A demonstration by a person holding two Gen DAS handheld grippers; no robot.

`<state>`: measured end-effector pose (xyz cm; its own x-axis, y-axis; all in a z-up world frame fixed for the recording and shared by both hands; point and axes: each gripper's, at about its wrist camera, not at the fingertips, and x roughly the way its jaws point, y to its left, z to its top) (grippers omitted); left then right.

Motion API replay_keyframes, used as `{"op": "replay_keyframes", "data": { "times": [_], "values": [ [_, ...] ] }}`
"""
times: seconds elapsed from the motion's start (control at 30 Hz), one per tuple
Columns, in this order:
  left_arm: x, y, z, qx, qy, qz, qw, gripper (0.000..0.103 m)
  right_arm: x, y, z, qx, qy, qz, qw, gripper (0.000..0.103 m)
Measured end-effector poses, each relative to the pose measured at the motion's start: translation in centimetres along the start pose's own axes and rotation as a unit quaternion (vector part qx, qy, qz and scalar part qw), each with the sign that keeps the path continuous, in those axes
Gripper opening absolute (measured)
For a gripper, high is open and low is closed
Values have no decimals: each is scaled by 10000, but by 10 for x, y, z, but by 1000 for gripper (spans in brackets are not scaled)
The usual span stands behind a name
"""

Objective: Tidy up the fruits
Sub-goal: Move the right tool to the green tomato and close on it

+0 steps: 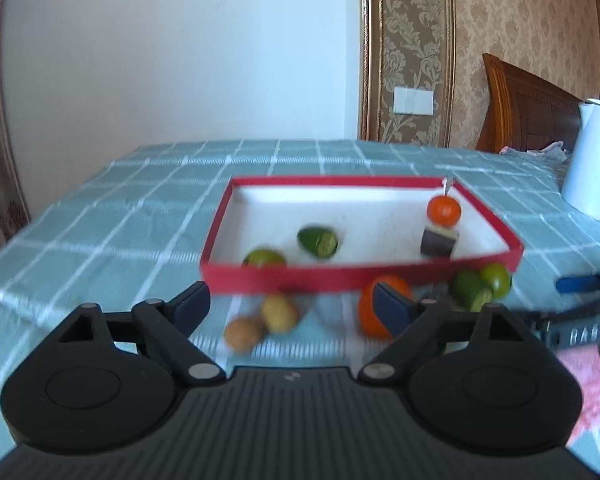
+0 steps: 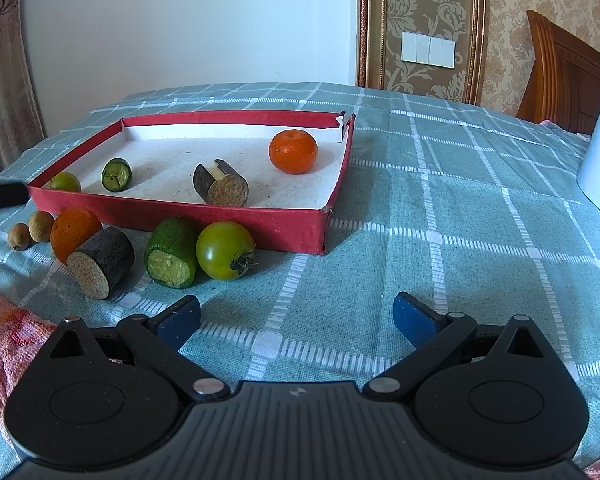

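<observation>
On the checked tablecloth (image 2: 440, 200), both tools sit low with jaws spread wide and holding nothing. Farthest left, the left gripper (image 1: 290, 304) faces two longans (image 1: 260, 322) and an orange (image 1: 374, 312) lying before the red tray (image 1: 300, 278). Its view is blurred; the sharper right-wrist view shows a dark eggplant chunk (image 2: 102, 262), a cucumber piece (image 2: 172, 254) and a green tomato (image 2: 225, 250) outside the tray, ahead and left of the right gripper (image 2: 296, 320). No writing is readable.
</observation>
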<state>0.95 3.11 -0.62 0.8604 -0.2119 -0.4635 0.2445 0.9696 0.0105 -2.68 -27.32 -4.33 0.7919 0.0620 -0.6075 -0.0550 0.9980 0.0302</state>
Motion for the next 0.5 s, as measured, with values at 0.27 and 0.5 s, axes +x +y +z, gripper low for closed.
{"op": "replay_keyframes", "data": {
  "times": [0.27,0.5],
  "values": [
    [11,19,-26,-274,331,-32,9991,87,-11,-1,-4,-127,-298,372,9988,103],
    [16,24,-33,-338,432,-118,9984,93,-11,5,3,-45,-577,25,9983,102]
  ]
}}
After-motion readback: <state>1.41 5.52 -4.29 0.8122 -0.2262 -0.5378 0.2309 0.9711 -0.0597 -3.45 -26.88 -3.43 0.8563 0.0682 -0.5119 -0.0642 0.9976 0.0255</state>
